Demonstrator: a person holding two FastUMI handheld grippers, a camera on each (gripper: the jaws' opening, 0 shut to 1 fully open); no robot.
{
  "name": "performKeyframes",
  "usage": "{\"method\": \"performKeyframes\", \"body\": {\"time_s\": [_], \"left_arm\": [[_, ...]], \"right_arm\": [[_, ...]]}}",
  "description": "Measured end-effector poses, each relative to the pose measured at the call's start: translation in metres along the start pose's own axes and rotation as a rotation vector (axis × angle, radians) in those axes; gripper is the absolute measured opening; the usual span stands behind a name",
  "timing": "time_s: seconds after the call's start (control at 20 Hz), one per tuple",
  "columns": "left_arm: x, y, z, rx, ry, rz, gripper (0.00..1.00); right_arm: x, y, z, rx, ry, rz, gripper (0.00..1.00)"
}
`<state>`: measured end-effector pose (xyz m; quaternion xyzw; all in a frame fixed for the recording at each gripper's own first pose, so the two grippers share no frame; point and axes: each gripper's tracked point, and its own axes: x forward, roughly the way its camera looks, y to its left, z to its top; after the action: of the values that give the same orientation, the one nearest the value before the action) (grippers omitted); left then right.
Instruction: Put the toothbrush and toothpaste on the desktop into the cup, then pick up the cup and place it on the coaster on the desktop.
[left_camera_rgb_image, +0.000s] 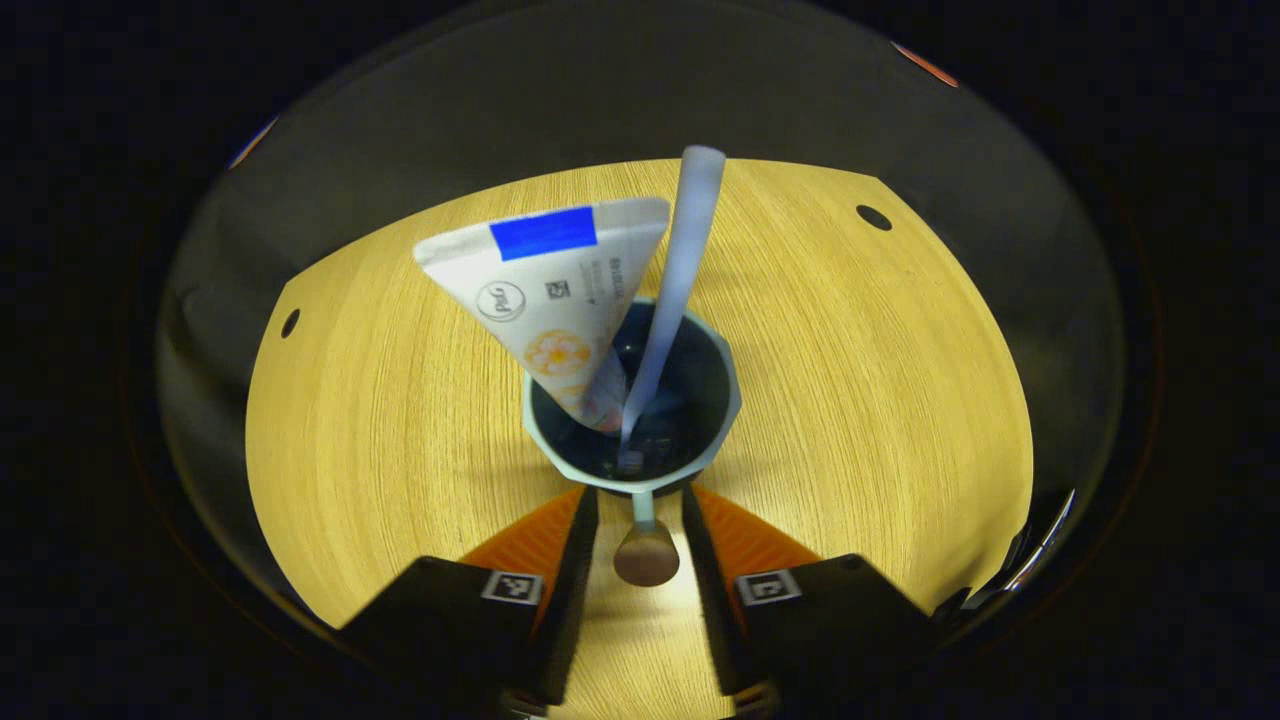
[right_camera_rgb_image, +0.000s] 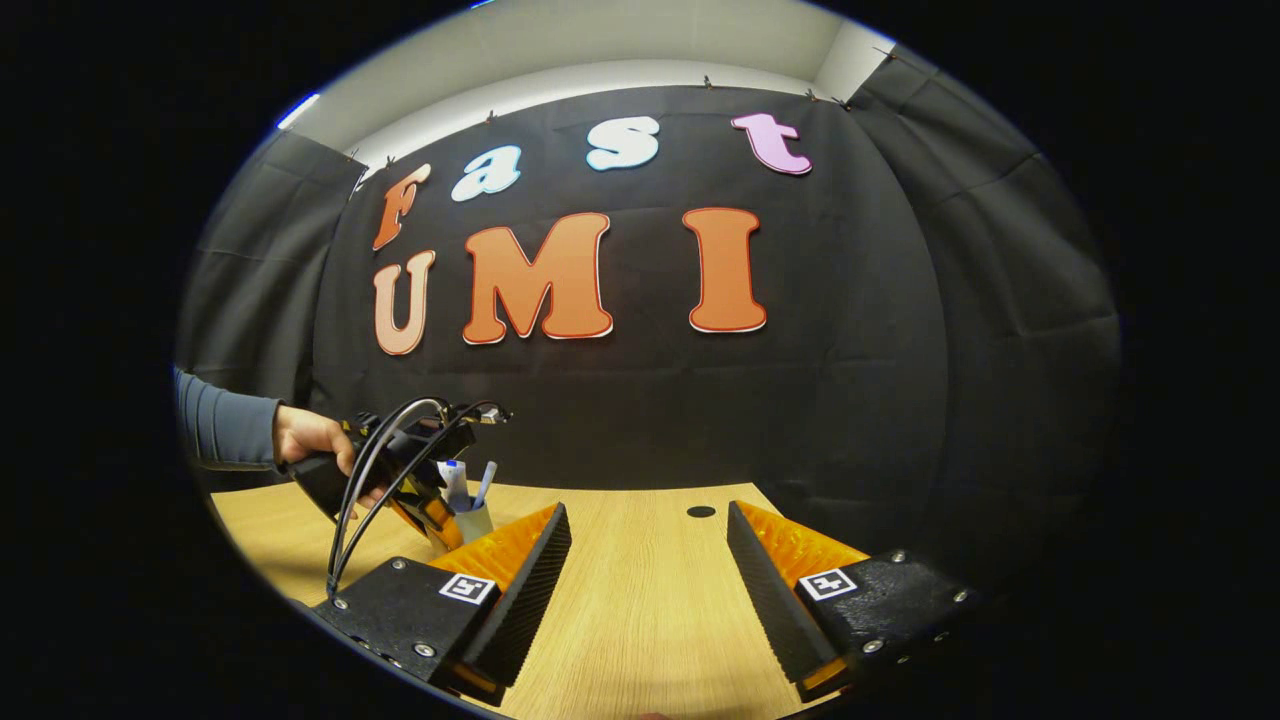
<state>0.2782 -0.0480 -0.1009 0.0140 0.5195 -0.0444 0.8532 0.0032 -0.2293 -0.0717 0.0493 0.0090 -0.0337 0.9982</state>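
A pale blue cup with a dark inside stands on the wooden desktop. A white toothpaste tube and a pale toothbrush lean out of it. The cup's thin handle, ending in a brown knob, points back between the fingers of my left gripper. Those fingers flank the handle with small gaps, so the gripper is open. In the right gripper view, a hand holds the left gripper at the cup. My right gripper hovers open over the desktop with nothing between its fingers.
The desktop has round holes near its corners. Black cloth walls close the booth behind the desktop. A grey sleeve reaches in from the left in the right gripper view.
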Motion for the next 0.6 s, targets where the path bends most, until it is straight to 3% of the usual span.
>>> {"method": "performKeyframes", "body": {"time_s": [0.1, 0.35, 0.6], "left_arm": [[-0.006, 0.005, 0.002, 0.021, -0.029, -0.008, 0.83], [-0.035, 0.010, 0.011, 0.073, -0.158, -0.021, 0.96], [-0.117, 0.017, 0.028, 0.119, -0.407, 0.030, 0.96]], "right_arm": [[0.000, 0.007, 0.004, -0.006, 0.004, 0.007, 0.95], [0.004, 0.035, 0.021, -0.040, 0.000, 0.021, 0.95], [0.008, 0.075, 0.041, -0.078, -0.011, 0.042, 0.95]]}}
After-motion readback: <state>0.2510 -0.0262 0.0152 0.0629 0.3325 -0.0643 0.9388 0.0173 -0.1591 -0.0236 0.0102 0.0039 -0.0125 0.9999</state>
